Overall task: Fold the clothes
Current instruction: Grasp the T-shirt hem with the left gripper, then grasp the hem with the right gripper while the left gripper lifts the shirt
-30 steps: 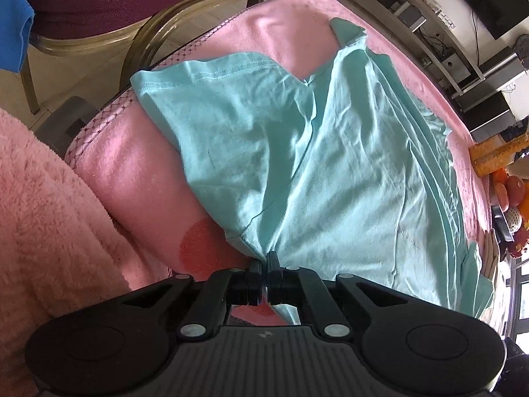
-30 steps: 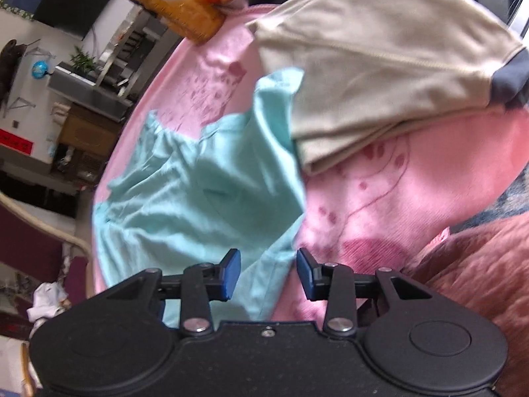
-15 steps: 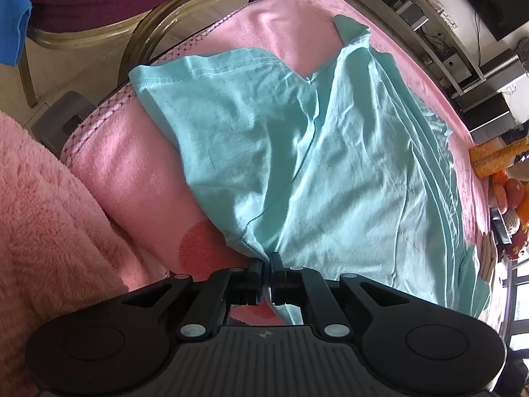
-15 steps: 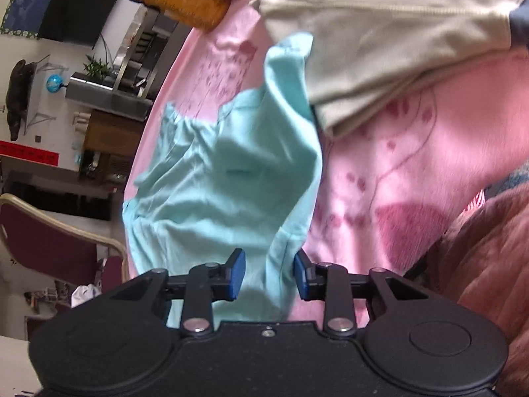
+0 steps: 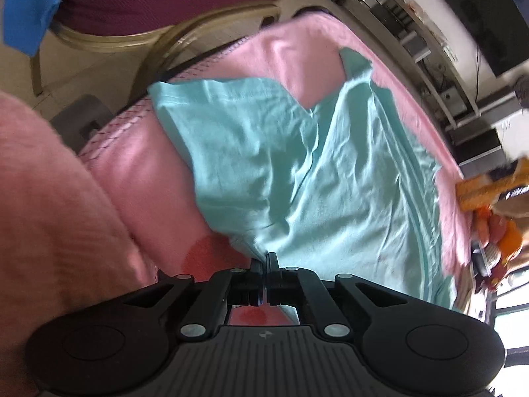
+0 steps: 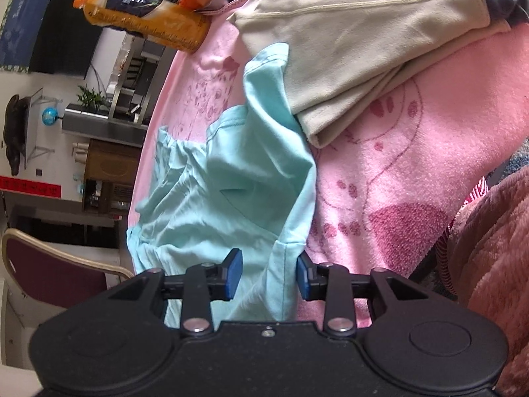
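Observation:
A teal T-shirt (image 5: 330,182) lies spread and creased on a pink blanket (image 5: 148,192). My left gripper (image 5: 266,259) is shut on the shirt's near edge, and the cloth rises in a ridge from its closed fingers. In the right wrist view the same T-shirt (image 6: 231,198) lies rumpled, with one corner tucked against a folded beige garment (image 6: 347,49). My right gripper (image 6: 269,273) is open, and its blue pads stand on either side of the shirt's near hem, one pad (image 6: 234,269) over the cloth.
An orange drink bottle (image 6: 145,23) lies at the blanket's far edge, also seen in the left wrist view as the bottle (image 5: 486,188). A maroon chair (image 5: 165,0) stands beyond the blanket (image 6: 396,165). Fluffy pink fabric (image 5: 43,215) bulges at the near side.
My left gripper has pulled its held edge, so the shirt bunches into deeper folds. My right gripper has come forward over the shirt's hem, which now lies between its fingers.

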`<state>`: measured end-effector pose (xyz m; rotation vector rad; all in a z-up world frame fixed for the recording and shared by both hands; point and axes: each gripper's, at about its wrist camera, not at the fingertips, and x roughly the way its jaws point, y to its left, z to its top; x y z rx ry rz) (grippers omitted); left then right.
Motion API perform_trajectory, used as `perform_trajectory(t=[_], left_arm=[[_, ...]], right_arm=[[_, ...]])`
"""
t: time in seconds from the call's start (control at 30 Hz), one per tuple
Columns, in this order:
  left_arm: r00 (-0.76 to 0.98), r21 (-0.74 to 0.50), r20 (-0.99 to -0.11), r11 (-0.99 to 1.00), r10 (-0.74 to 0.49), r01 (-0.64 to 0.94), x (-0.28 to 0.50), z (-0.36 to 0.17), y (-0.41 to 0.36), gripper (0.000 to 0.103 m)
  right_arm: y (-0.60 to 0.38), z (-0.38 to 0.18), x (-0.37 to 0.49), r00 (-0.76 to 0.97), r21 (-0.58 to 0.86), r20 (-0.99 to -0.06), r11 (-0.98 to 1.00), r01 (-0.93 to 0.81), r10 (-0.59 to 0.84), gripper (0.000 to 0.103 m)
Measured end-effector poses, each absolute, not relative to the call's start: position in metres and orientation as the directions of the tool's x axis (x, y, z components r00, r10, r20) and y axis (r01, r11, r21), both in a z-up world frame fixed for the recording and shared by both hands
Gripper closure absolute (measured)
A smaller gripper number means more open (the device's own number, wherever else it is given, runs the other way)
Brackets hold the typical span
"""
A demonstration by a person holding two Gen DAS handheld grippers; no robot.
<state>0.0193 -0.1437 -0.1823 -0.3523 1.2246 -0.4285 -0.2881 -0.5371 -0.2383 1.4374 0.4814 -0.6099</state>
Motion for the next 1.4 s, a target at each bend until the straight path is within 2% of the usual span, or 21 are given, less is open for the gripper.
perform_trajectory(t=[0.07,0.13,0.37,0.5,0.57,0.67,0.73,0.8,0.93,1.03,1.1,1.2,1.27,1.4], left_arm=[[0.28,-0.473,-0.827,0.873,-0.487,0.121,0.017,-0.179,-0.141,0.102],[0.285,-0.463,-0.83,0.877,-0.479,0.127,0.015,-0.176,-0.142,0.102],[0.311,-0.507,-0.801,0.856,-0.511,0.101,0.028,-0.154,-0.14,0.102],[0.396,-0.515,-0.747,0.841,-0.535,0.165,0.046,-0.104,-0.152,0.103],[0.46,-0.548,-0.678,0.811,-0.573,0.202,0.056,-0.063,-0.156,0.103],[0.562,-0.588,-0.522,0.748,-0.641,0.307,0.056,0.015,-0.151,0.103],[0.631,-0.586,-0.38,0.704,-0.676,0.402,0.04,0.066,-0.14,0.102],[0.685,-0.54,-0.284,0.702,-0.671,0.464,0.021,0.109,-0.132,0.102],[0.68,-0.545,-0.124,0.622,-0.722,0.562,-0.011,0.166,-0.104,0.102],[0.698,-0.508,-0.009,0.604,-0.716,0.614,-0.039,0.196,-0.081,0.102],[0.682,-0.502,0.033,0.577,-0.731,0.644,-0.051,0.21,-0.071,0.102],[0.67,-0.485,0.064,0.564,-0.739,0.668,-0.063,0.222,-0.067,0.102],[0.661,-0.473,0.054,0.564,-0.748,0.677,-0.063,0.225,-0.075,0.102],[0.665,-0.438,-0.058,0.618,-0.744,0.653,-0.041,0.216,-0.111,0.102]], right_arm=[[-0.535,-0.239,-0.287,0.751,0.753,-0.652,0.022,0.657,-0.108,0.074],[-0.532,-0.239,-0.287,0.709,0.713,-0.693,0.02,0.7,-0.131,0.099],[-0.534,-0.223,-0.284,0.694,0.714,-0.686,-0.014,0.7,-0.218,0.099],[-0.536,-0.148,-0.273,0.775,0.788,-0.564,0.096,0.608,-0.286,0.1],[-0.537,-0.107,-0.268,0.814,0.818,-0.489,0.161,0.553,-0.313,0.101],[-0.537,-0.045,-0.26,0.864,0.847,-0.368,0.259,0.464,-0.344,0.101],[-0.538,-0.004,-0.254,0.89,0.855,-0.284,0.326,0.403,-0.356,0.101],[-0.53,0.023,-0.263,0.901,0.848,-0.237,0.375,0.375,-0.364,0.101],[-0.51,0.071,-0.287,0.913,0.821,-0.161,0.464,0.334,-0.374,0.101],[-0.496,0.107,-0.305,0.921,0.793,-0.103,0.528,0.304,-0.376,0.101],[-0.486,0.131,-0.317,0.925,0.772,-0.064,0.569,0.284,-0.375,0.101],[-0.471,0.167,-0.335,0.929,0.735,-0.006,0.629,0.255,-0.37,0.101],[-0.461,0.191,-0.347,0.931,0.707,0.033,0.667,0.236,-0.364,0.101],[-0.472,0.191,-0.319,0.921,0.678,-0.062,0.661,0.322,-0.384,0.101]])
